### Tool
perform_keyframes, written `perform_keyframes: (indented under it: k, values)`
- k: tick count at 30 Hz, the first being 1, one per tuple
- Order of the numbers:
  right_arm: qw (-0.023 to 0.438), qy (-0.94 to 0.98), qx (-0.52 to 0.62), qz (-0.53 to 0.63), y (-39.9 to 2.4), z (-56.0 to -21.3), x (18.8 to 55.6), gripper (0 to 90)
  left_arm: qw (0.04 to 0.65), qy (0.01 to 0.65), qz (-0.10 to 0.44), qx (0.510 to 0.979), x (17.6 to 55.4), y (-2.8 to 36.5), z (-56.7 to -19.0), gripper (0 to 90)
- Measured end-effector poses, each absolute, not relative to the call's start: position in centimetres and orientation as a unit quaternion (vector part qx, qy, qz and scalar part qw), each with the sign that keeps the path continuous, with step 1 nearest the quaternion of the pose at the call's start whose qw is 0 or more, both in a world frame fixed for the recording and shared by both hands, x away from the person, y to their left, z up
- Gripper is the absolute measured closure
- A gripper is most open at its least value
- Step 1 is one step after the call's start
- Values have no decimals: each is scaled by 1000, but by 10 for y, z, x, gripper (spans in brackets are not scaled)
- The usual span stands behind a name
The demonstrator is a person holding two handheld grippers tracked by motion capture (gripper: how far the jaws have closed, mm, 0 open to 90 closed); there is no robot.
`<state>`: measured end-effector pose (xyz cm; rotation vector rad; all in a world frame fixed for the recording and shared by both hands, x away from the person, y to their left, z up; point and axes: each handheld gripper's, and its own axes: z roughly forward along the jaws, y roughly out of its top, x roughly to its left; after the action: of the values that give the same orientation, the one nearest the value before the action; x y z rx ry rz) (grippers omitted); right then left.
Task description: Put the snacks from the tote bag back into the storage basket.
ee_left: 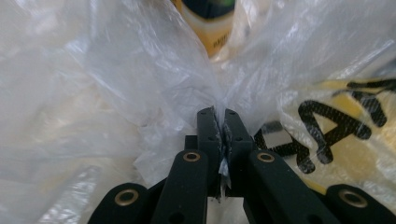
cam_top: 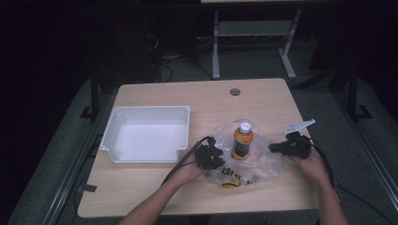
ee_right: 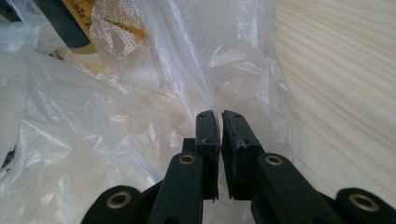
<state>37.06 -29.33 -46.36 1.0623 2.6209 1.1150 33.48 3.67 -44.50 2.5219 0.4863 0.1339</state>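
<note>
An orange bottle [cam_top: 242, 140] with a white cap stands upright inside a crumpled clear plastic bag [cam_top: 256, 164] with yellow and black print, near the table's front middle. My left gripper [cam_top: 217, 157] is at the bag's left side, shut on a fold of its film [ee_left: 219, 93]. The bottle's lower part [ee_left: 210, 28] shows through the plastic just beyond the jaws. My right gripper [cam_top: 274, 147] is at the bag's right side, shut on the bag's film [ee_right: 210, 88], with bare wood to its right.
A white rectangular bin [cam_top: 148, 133] stands left of the bag. The wooden table [cam_top: 263, 98] has a round cable hole [cam_top: 234, 91] at the back. Cables trail from both grippers toward the front edge. Table legs and dark floor lie beyond.
</note>
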Motion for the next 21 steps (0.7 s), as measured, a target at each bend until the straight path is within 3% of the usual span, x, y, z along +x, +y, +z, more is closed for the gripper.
perform_keyframes:
  k: [11, 21]
  values:
    - [51, 860, 350, 367, -293, -463, 370, 836, 282, 184, 52, 940, 332, 38, -452, 874]
    - [56, 859, 349, 371, -295, -461, 369, 782, 299, 185, 32, 936, 329, 51, -436, 617]
